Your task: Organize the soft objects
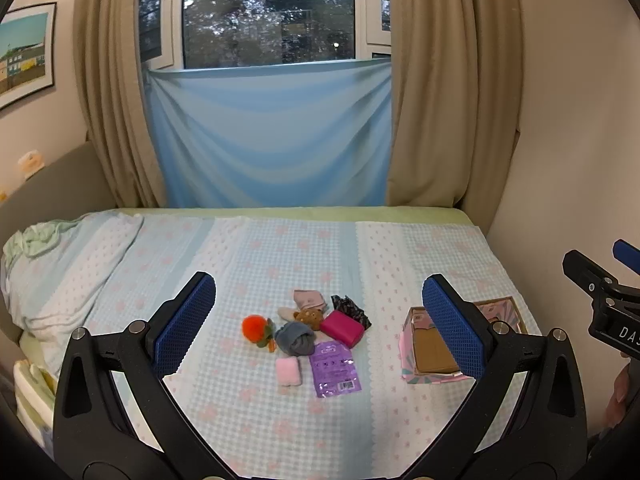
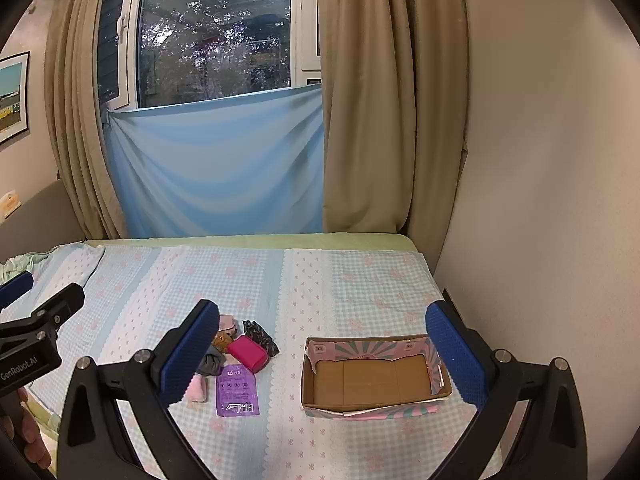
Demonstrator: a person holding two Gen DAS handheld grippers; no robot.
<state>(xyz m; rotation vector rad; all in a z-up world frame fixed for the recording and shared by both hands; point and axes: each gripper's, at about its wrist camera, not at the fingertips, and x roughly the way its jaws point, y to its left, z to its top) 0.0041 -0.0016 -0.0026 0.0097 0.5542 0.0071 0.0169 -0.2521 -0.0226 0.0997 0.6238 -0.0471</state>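
The bed (image 1: 280,420), spread with a pale blue checked cover, fills the lower half of both views and gives wide flat room on every side of the work, bounded by the wall on the right and a rumpled pillow (image 1: 60,272) at the far left. On the right part sits the open cardboard box (image 2: 376,378), empty, its flaps up and its mouth facing upward, well apart from the heap of soft things near the middle. That heap is tight: a magenta pouch (image 1: 342,328), a grey bundled cloth (image 1: 294,338), a dark patterned cloth (image 1: 350,308), a brown teddy (image 1: 310,317), an orange plush (image 1: 256,328), a folded pink cloth (image 1: 306,299), with a purple sachet (image 1: 334,368) and a small pale pink pad (image 1: 288,371) lying just in front. The left gripper (image 1: 320,320) hangs above the heap with jaws spread wide and empty; the right gripper (image 2: 320,354) hovers nearer the box, likewise released and holding nothing. Nothing appears sorted yet, so the first pick likely comes next. It seems best to begin with the loose outliers at the front, dropping straight down and pinching across the narrow side, since the touching items may drag one another. The flat sachet may resist a pinch on the soft cover. The box's raised flaps could catch a low carry, so approach from above.
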